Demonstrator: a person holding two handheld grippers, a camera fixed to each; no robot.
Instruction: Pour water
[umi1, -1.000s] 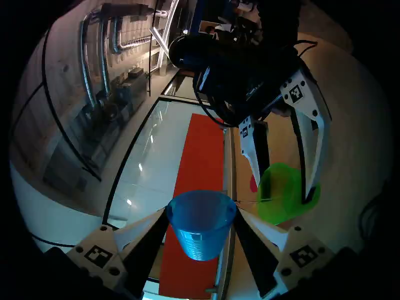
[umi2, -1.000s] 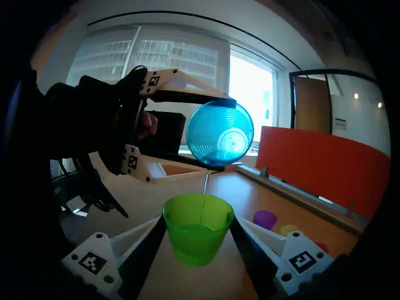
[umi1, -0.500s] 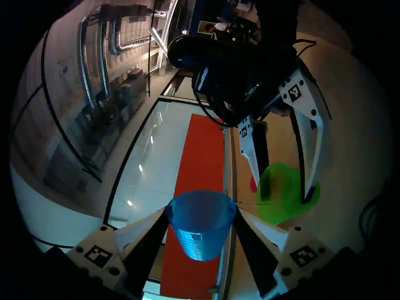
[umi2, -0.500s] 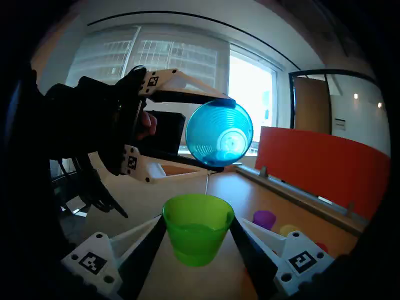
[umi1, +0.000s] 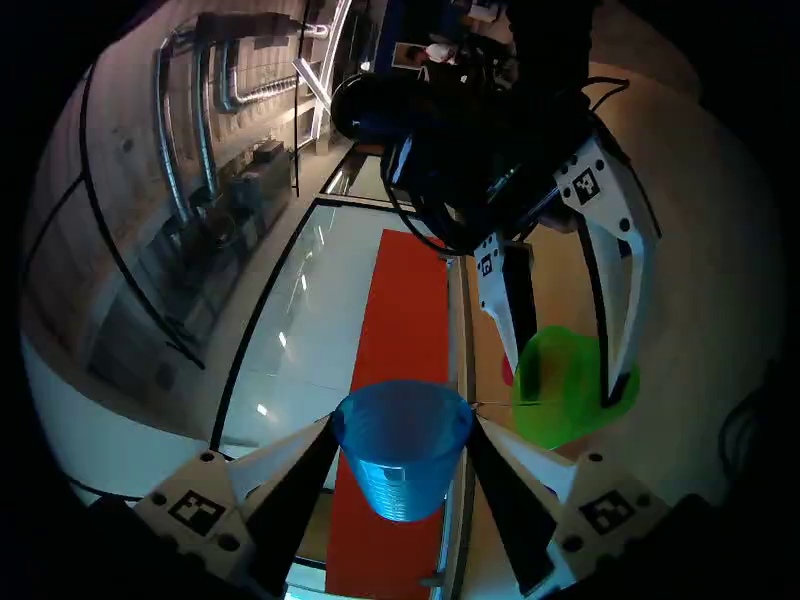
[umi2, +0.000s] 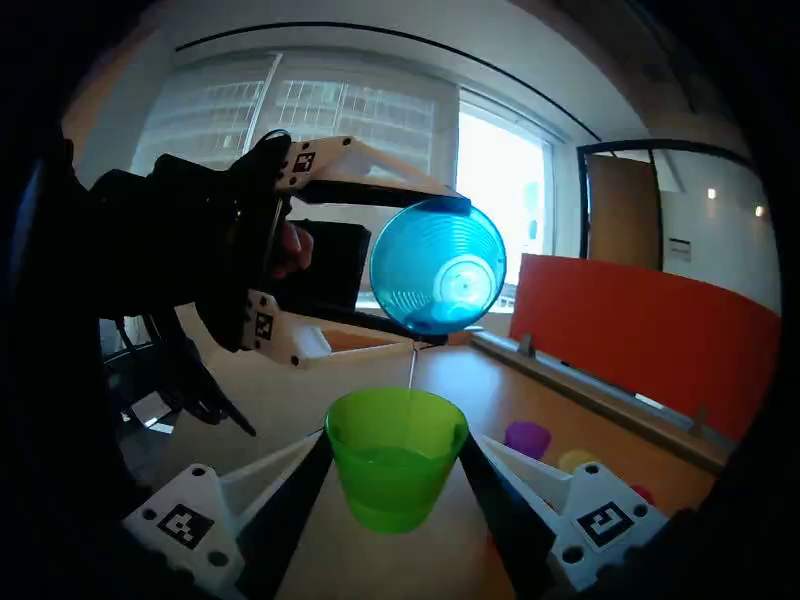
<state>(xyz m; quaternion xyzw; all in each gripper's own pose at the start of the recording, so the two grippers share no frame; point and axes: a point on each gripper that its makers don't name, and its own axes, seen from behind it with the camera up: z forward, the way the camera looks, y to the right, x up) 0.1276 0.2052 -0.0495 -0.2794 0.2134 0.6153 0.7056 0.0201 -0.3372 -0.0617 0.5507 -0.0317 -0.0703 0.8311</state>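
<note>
right gripper view: left claw (umi2: 436, 270) grips blue cup (umi2: 438, 262) above green cup (umi2: 397, 470).

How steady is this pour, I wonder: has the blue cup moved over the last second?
No: the blue cup sits at the same spot against the window frame, above the green cup.

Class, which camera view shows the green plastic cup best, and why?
The right gripper view: the translucent green plastic cup sits close and upright, water line visible. The left gripper view shows it farther off, partly behind fingers.
</note>
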